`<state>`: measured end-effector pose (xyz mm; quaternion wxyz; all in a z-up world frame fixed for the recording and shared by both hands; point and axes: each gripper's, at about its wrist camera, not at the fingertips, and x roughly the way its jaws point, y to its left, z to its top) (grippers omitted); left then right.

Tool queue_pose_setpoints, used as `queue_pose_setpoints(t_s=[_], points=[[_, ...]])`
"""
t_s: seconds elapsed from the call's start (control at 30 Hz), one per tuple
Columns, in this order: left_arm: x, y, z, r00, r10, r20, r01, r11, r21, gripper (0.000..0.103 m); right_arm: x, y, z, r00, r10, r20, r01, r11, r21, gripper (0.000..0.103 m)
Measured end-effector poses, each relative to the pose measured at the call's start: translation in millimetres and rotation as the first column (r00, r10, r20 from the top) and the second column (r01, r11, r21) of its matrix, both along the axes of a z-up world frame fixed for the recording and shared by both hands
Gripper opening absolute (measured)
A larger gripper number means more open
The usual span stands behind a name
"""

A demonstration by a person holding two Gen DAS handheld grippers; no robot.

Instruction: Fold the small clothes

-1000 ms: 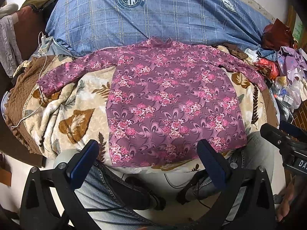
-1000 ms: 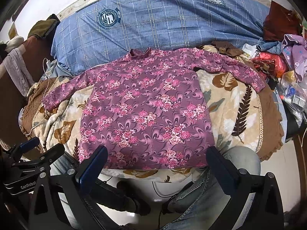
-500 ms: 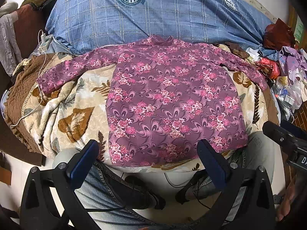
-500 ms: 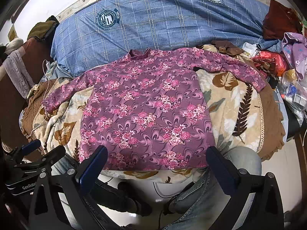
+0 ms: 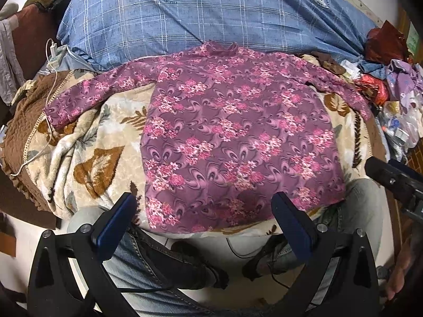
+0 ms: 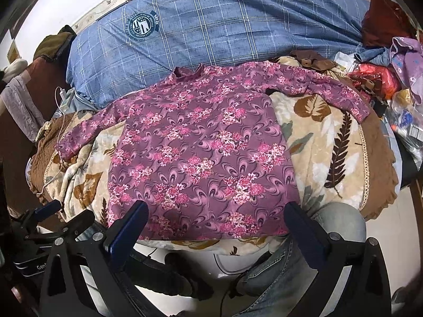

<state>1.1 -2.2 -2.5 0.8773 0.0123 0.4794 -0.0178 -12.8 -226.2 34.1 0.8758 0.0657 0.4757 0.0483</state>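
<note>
A purple long-sleeved top with pink flowers (image 5: 232, 132) lies flat on a leaf-patterned blanket (image 5: 87, 148), sleeves spread left and right, collar at the far side. It also shows in the right wrist view (image 6: 201, 153). My left gripper (image 5: 203, 211) is open and empty, held above the top's near hem. My right gripper (image 6: 216, 219) is open and empty, also near the hem. The right gripper's tip shows at the left wrist view's right edge (image 5: 391, 177). The left gripper shows at the lower left of the right wrist view (image 6: 53, 222).
A blue plaid duvet (image 5: 211, 18) lies behind the top. A pile of clothes and bags (image 5: 391, 84) sits at the right. A white charger cable (image 5: 47, 100) runs over the brown bed edge at left. The person's jeans-clad knees (image 6: 341, 224) are below the blanket's edge.
Both grippers have drifted slightly forward and up toward the top; it sits a little lower in both views. Both stay open and the top has not moved.
</note>
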Motion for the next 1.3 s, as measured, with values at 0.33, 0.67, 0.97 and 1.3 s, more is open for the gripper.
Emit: queue_pose_setpoints(t_s=[0.33, 0.67, 0.97, 1.3], points=[[27, -14, 0, 1.000, -0.022, -0.018, 0.021, 0.998, -0.065, 0.103, 11, -21, -1, 0.999, -0.040, 0.012, 0.040, 0.999, 0.024, 0.103], [44, -29, 3, 0.999, -0.033, -0.029, 0.031, 0.996, -0.078, 0.103, 15, -41, 8, 0.998, -0.055, 0.036, 0.054, 0.998, 0.025, 0.103], [54, -40, -2, 0.997, -0.051, -0.060, 0.046, 0.996, -0.079, 0.103, 25, -49, 2, 0.998, -0.053, 0.024, 0.052, 0.998, 0.039, 0.103], [78, -58, -7, 0.994, -0.076, -0.077, 0.070, 0.994, -0.087, 0.103, 42, -69, -2, 0.997, -0.080, 0.024, 0.079, 0.996, 0.052, 0.103]])
